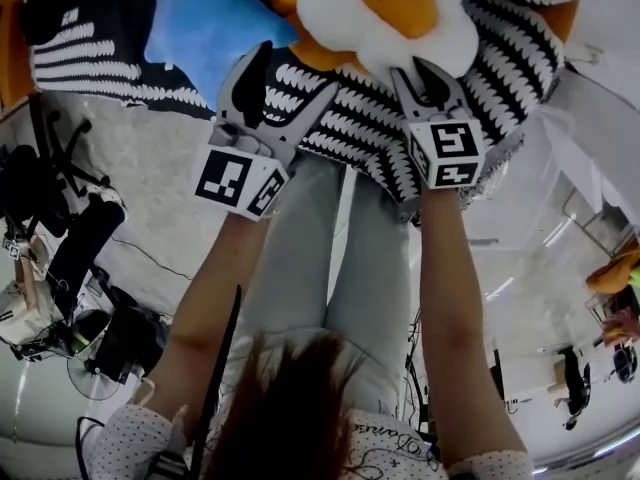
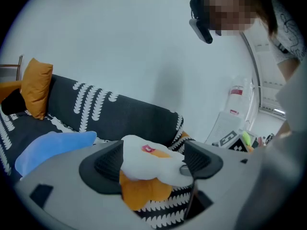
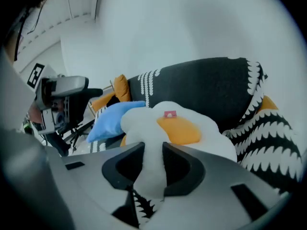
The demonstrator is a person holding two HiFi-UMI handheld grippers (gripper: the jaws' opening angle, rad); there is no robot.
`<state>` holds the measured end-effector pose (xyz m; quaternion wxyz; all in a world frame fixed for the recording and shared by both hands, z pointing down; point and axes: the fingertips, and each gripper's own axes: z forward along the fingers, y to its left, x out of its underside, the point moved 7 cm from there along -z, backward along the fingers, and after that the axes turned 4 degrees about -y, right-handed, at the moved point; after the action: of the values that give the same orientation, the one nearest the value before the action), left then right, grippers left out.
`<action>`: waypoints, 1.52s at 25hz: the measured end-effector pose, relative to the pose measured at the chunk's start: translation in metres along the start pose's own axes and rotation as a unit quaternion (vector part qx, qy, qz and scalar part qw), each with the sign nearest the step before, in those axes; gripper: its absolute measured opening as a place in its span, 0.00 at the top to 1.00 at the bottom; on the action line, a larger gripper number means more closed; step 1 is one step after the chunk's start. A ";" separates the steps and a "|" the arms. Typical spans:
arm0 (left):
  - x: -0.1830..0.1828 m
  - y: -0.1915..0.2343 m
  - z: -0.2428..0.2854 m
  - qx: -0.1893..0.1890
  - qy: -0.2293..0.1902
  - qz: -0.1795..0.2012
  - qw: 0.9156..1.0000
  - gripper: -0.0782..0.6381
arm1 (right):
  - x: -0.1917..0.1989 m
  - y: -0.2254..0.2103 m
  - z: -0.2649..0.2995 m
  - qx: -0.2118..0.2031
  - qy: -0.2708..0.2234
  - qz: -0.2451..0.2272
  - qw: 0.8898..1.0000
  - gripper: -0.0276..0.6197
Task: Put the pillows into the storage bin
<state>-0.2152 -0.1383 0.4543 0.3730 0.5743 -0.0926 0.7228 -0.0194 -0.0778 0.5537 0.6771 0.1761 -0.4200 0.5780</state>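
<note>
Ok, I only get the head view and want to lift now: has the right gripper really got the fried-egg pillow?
Observer: Yes. Its own view shows the right gripper shut on the white rim of the fried-egg pillow.
Operator: And the left?
Observer: The left gripper is open. The pillow lies ahead between its jaws, unpinched.
Operator: What else is out of my frame?
Observer: An orange cushion leans upright against the sofa at its far end.
</note>
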 end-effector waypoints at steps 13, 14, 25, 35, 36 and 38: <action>-0.071 -0.032 0.011 0.046 -0.025 0.025 0.998 0.36 | -0.106 -0.014 -0.110 0.027 -0.212 0.147 0.966 0.87; -0.075 -0.034 0.010 0.051 -0.025 0.028 0.998 0.36 | -0.111 -0.010 -0.122 0.030 -0.227 0.151 0.962 0.87; -0.097 -0.098 0.052 0.175 -0.013 0.051 0.983 0.36 | -0.136 -0.018 -0.260 0.151 -0.379 0.169 0.897 0.88; -0.071 -0.250 0.110 0.297 0.006 0.056 0.953 0.36 | -0.047 -0.073 -0.392 0.292 -0.399 0.199 0.846 0.88; -0.065 -0.264 0.115 0.304 0.011 0.056 0.951 0.36 | -0.035 -0.080 -0.403 0.303 -0.394 0.203 0.844 0.88; -0.053 -0.291 0.124 0.317 0.020 0.060 0.946 0.37 | -0.009 -0.093 -0.421 0.321 -0.385 0.213 0.839 0.88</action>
<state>0.0701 -0.0260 0.3614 0.1295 0.6413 0.1146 0.7475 0.2210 0.1968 0.3232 0.2268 0.4978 -0.4651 0.6961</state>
